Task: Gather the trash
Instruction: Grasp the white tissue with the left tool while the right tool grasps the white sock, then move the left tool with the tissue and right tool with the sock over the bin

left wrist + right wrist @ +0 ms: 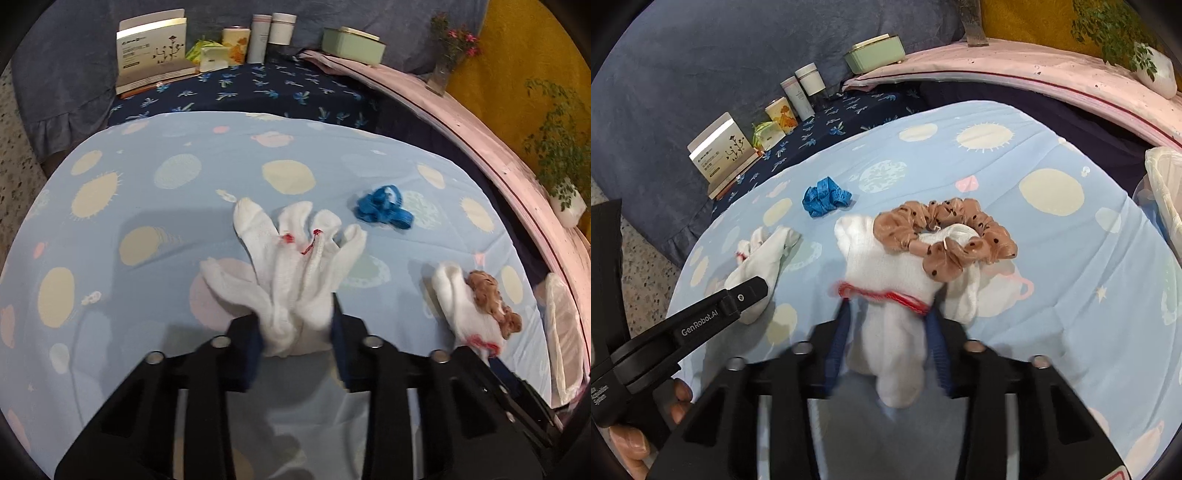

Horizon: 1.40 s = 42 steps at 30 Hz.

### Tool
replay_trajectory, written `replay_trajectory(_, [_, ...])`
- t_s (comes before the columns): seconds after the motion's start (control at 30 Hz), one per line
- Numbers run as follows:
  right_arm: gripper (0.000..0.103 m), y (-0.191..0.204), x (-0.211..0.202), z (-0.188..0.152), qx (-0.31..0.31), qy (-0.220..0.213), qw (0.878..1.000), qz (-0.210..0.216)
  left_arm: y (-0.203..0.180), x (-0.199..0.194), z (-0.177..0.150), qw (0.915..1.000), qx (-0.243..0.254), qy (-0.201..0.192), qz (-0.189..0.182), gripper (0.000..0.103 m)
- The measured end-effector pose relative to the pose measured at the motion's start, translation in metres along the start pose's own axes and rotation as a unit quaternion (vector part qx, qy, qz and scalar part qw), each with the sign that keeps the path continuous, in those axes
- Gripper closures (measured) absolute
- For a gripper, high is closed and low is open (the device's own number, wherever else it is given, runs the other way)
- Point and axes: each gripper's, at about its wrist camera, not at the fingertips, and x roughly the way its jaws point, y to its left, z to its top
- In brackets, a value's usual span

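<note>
Bed sheet (184, 229): pale blue with dots; everything lies on it.
Bin bag (1165, 184): white liner at the sheet's right edge, cut off by the frame; contents hidden.
Green box (352, 46): lid shut, contents unseen.
Left gripper (297, 334): jaws closed on the cuff of a white glove (291, 266), fingers spread away.
Right gripper (888, 326): pinches a second white glove (882, 269) near its red-trimmed cuff.
Scrunchie (945, 236): brown, dotted, resting on that second glove.
Blue tape measure (825, 195): crumpled, apart from both gloves.
</note>
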Motion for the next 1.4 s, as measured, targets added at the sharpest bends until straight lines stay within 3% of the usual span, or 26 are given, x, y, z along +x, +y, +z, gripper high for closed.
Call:
replay_trajectory(0.07, [0.093, -0.003, -0.001, -0.002, 0.005, 0.006, 1.000, 0.006, -0.003, -0.003, -0.004, 1.0000, -0.001, 0.004, -0.006, 0.085])
replay_trajectory(0.17, [0.095, -0.008, -0.007, -0.009, 0.012, 0.014, 1.000, 0.017, -0.007, -0.008, -0.011, 0.9999, -0.002, 0.006, -0.011, 0.087])
replay_trajectory(0.73, [0.095, -0.029, -0.090, -0.048, 0.027, -0.015, 0.999, 0.036, -0.061, -0.063, -0.079, 0.9986, 0.011, 0.022, -0.048, 0.088])
replay_trajectory(1.4, [0.095, -0.097, -0.177, -0.043, 0.063, -0.089, 0.993, 0.034, -0.159, -0.116, -0.104, 0.9942, 0.082, -0.004, -0.070, 0.088])
